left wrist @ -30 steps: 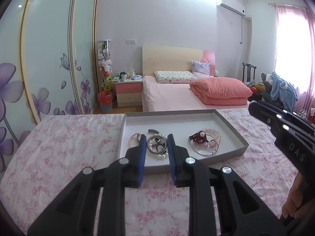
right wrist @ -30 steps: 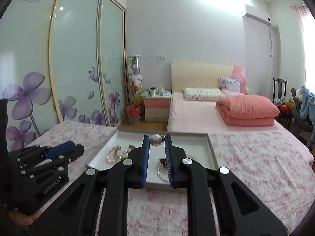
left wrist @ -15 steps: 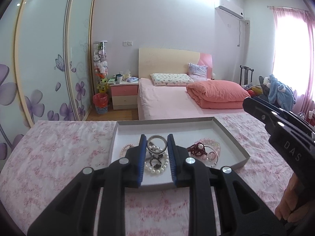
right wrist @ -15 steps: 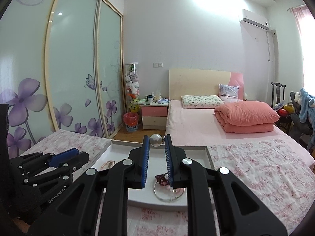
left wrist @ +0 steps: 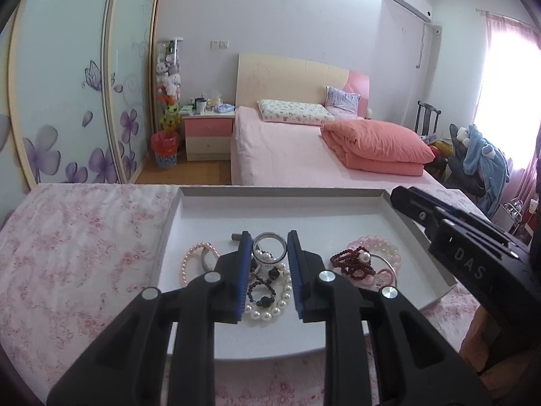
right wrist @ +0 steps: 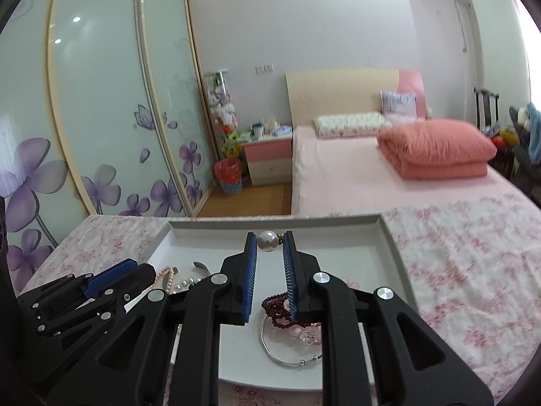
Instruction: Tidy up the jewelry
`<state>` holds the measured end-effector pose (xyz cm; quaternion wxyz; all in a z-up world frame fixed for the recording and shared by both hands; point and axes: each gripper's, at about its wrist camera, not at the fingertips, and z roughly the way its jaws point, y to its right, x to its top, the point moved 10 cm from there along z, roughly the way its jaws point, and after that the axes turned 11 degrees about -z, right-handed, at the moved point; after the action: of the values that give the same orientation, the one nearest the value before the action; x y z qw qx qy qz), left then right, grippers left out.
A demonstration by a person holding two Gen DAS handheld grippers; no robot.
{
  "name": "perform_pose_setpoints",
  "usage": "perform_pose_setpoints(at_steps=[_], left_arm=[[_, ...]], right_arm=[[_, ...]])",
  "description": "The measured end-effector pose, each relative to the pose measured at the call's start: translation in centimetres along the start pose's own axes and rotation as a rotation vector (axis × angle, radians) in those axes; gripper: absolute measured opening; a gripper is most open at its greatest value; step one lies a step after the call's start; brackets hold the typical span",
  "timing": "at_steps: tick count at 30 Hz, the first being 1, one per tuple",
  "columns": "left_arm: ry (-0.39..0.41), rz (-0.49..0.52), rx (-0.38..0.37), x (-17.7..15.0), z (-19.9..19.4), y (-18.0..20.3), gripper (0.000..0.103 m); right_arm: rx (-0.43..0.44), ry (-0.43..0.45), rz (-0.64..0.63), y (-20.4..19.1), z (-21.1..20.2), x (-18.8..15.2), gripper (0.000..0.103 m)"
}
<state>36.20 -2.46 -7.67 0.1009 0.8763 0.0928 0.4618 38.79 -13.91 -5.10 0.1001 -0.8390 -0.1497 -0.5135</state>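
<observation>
Our left gripper is clamped on one silver ring, which stands upright between the blue pads just above the tray's jewelry. Our right gripper pinches one large pearl bead at the very tips of its narrow jaws; a small dark piece sits on the bead's right side. Both grippers hang over one shallow grey tray that lies on a pink floral cloth. Inside the tray we count several pieces: one strand of white pearls under the left gripper, one black bead bracelet lying within that strand, one pale pink pearl bracelet at the left with a grey band inside it, one dark red bead bracelet carrying a white pearl at the right, one loop of larger pink beads behind it, and one thin silver bangle nearest us in the right wrist view. How many further pieces lie beneath the fingers we cannot tell. Beyond the tray stands one bed with one folded coral quilt.
</observation>
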Motion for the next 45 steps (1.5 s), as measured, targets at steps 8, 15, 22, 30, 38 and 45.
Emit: perform_pose_setpoints(at_steps=[8, 15, 22, 30, 38, 45], left_arm=[[-0.024, -0.036, -0.023, 0.2, 0.9, -0.7, 0.036], [-0.028, -0.113, -0.025, 1.0, -0.1, -3.0, 0.037], [-0.001, -0.122, 0.011, 0.3, -3.5, -5.2, 0.051], [0.051, -0.077, 0.061, -1.7, -9.1, -6.6, 0.076], [0.113, -0.042, 0.111, -3.9, -14.2, -7.3, 0.095], [0.144, -0.008, 0.109, -5.7, -17.3, -6.3, 0.099]], right_arm=[[0.074, -0.082, 0.097, 0.3, 1.6, -1.5, 0.051], [0.059, -0.069, 0.136, 1.6, 0.1, -1.3, 0.051], [0.029, -0.08, 0.109, 1.3, -2.8, -2.1, 0.061], [-0.026, -0.067, -0.003, -0.2, -8.2, -3.5, 0.087], [-0.059, -0.027, -0.07, -1.9, -12.6, -4.7, 0.101], [-0.09, -0.013, -0.079, -2.7, -15.2, -6.1, 0.101]])
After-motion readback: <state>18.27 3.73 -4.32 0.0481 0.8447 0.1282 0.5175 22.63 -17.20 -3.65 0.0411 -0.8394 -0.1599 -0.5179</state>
